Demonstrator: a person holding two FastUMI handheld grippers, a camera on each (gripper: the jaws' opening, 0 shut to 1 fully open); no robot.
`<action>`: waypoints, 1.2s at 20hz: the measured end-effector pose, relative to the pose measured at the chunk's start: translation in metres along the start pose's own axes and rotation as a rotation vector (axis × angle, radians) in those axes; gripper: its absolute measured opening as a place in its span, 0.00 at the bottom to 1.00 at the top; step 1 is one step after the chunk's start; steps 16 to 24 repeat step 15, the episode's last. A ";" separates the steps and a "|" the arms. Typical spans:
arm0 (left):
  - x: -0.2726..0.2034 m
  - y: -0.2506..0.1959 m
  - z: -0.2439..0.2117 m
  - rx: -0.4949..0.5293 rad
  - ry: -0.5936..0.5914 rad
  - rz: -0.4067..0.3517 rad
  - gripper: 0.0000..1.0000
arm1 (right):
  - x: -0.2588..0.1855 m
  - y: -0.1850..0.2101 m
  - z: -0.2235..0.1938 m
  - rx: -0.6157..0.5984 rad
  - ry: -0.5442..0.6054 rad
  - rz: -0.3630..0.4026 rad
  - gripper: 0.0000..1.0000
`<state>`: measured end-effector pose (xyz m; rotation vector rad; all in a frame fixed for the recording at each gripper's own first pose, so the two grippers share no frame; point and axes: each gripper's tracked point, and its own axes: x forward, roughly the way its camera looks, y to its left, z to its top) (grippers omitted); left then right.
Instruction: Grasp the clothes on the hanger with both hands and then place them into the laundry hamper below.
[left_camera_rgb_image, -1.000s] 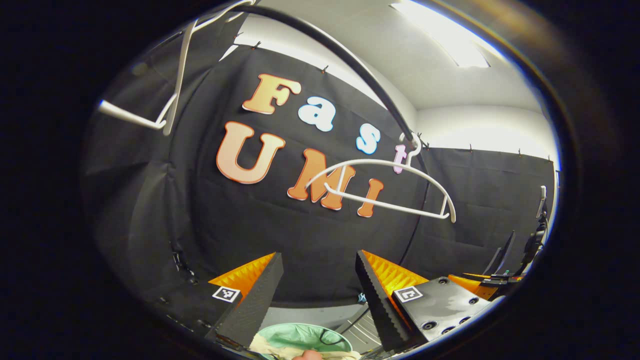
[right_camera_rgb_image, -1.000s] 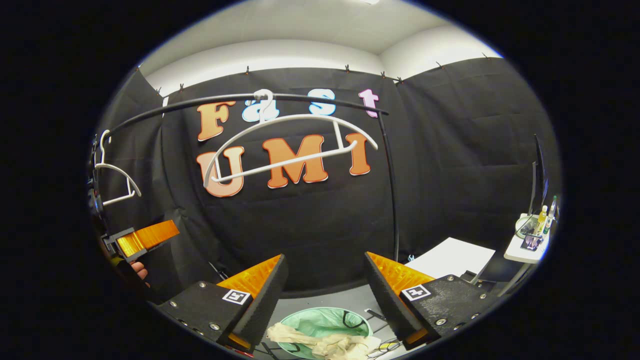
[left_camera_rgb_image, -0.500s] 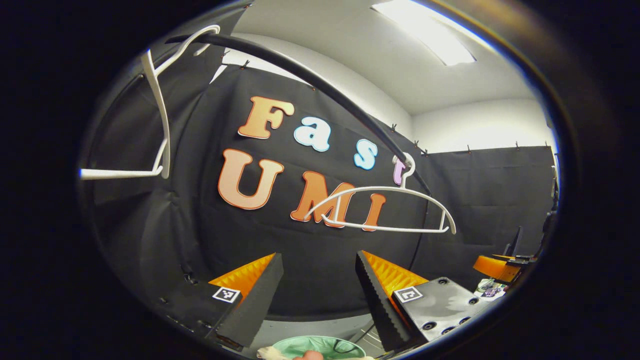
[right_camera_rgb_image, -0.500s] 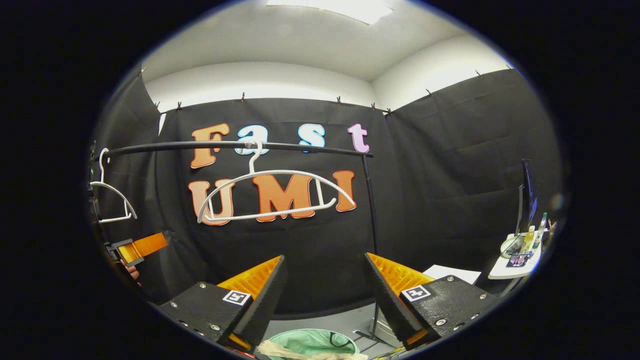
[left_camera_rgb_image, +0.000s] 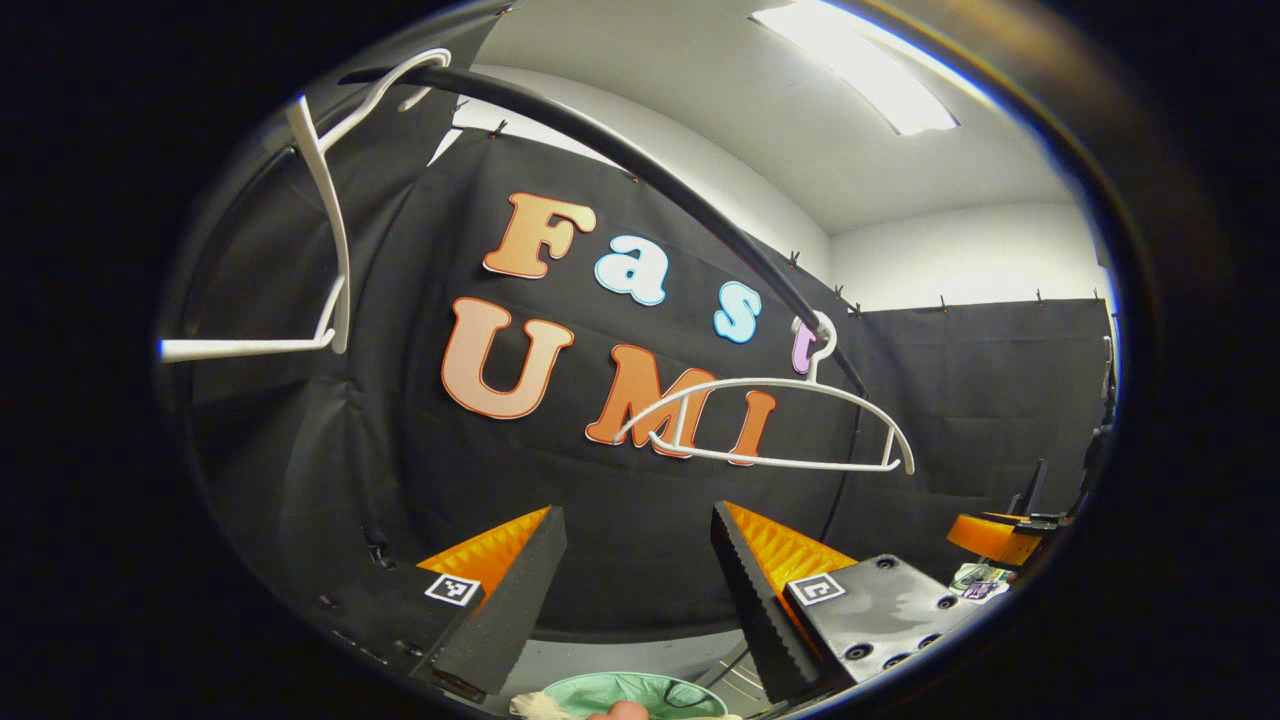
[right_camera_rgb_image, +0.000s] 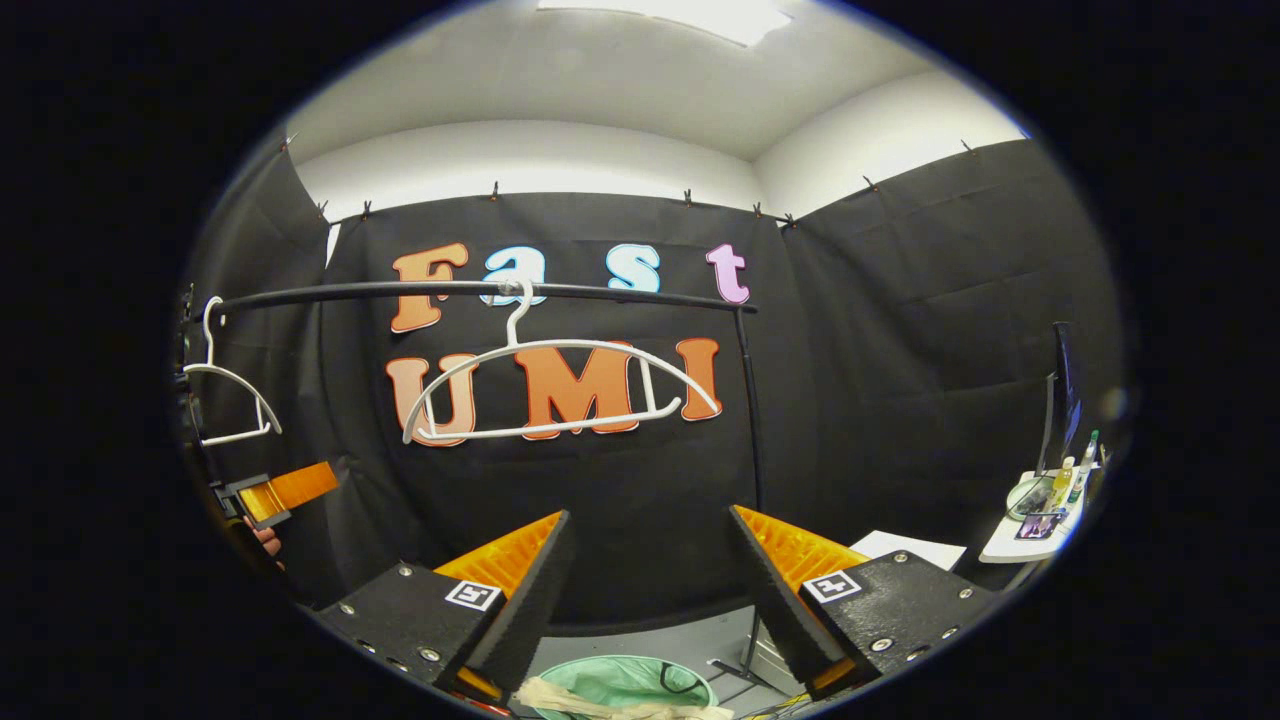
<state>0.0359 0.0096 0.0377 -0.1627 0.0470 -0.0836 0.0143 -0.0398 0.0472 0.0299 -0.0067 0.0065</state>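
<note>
Both claws (left_camera_rgb_image: 638, 590) (right_camera_rgb_image: 648, 600) spread apart, empty, raised above cream crumpled clothes (right_camera_rgb_image: 620, 700) lying across round mint-green hamper (right_camera_rgb_image: 610, 678) below.

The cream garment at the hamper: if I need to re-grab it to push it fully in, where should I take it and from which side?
Take the bunched fold of the cream garment draped over the green hamper near rim. Come straight down from above with the right gripper, whose fingers stand open over it. The cloth lies limp along the edge, so a raised fold probably gives the best bite.
</note>
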 end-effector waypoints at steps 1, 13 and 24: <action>0.000 0.000 0.000 -0.001 0.000 0.001 0.96 | 0.000 0.001 -0.001 0.004 0.001 0.001 0.94; -0.001 -0.004 0.003 0.013 -0.004 -0.002 0.96 | 0.006 -0.001 -0.001 0.008 -0.004 -0.008 0.94; 0.000 -0.005 0.003 0.015 -0.004 -0.004 0.92 | 0.005 -0.002 -0.003 0.009 -0.001 -0.009 0.94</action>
